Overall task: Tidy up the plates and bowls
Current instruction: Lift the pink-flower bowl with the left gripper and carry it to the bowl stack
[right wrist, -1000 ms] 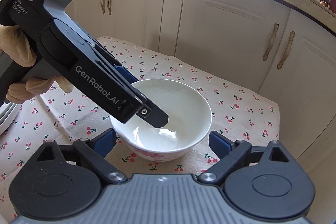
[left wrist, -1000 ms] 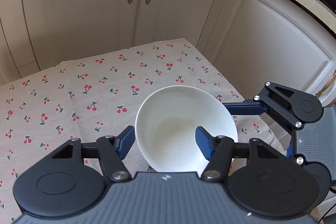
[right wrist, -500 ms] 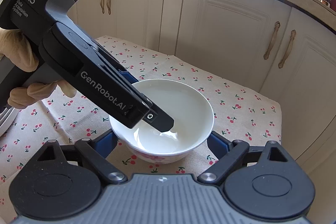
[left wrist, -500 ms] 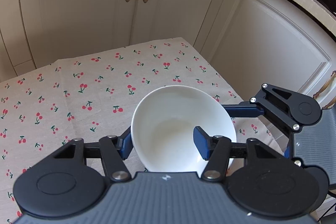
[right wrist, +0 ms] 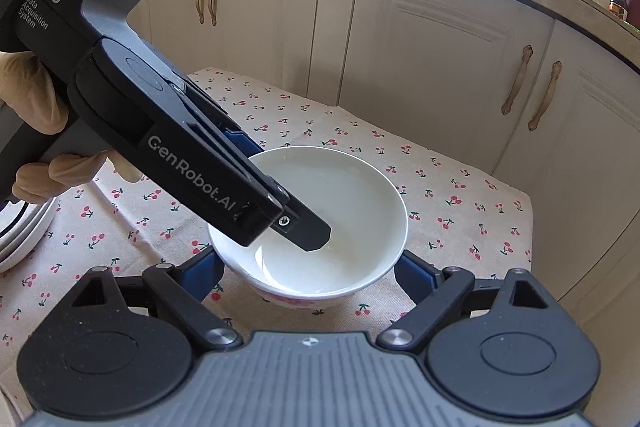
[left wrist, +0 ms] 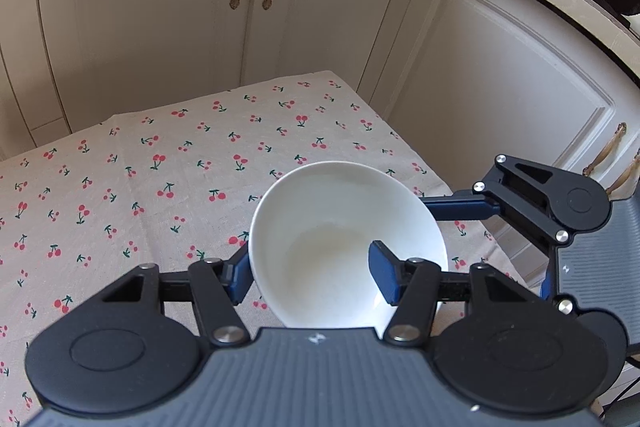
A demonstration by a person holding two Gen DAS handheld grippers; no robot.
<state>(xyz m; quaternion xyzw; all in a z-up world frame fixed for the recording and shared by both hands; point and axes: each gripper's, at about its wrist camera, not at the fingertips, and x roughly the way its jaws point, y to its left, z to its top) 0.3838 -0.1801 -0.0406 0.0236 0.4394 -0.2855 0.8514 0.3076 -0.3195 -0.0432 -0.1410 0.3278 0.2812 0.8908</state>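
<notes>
Left tongs (left wrist: pixel 310 267) grip the white bowl (left wrist: pixel 344 247) across its near wall: one blue pad (left wrist: pixel 386 277) inside the bowl, the other pad outside against the wall. Clamped on the bowl's rim, judging from both views. In the right wrist view the same tongs (right wrist: pixel 276 195) reach down from upper left, tip dipped into the bowl's (right wrist: pixel 320 227) hollow.

Bowl sits low over the cherry-print cloth (left wrist: pixel 160 167) covering the worktop, toward its right corner by the white cupboards (left wrist: pixel 160 7). Whether its foot touches the cloth or hangs just above, cannot tell; the pink-patterned base shows in the right wrist view, close to the cloth. Bowl appears slightly tilted toward the left tongs.

Right tongs (right wrist: pixel 308 275) stand wide apart, pads either side of the bowl's near edge, touching nothing; holding nothing.

A stack of white plates (right wrist: pixel 28 235) shows at the left edge of the right wrist view, well apart from the bowl. Gloved hand (right wrist: pixel 28 131) holds the left tool.

Step in hand, as I judge it: bowl gripped by the left tongs, being carried or placed. Task early to midway; only one bowl and the plates visible.

Next move calls for a steady rim pinch, since smooth glazed ware may pivot or slip in a one-sided grip. Keep the bowl level and set it down gently before releasing.
</notes>
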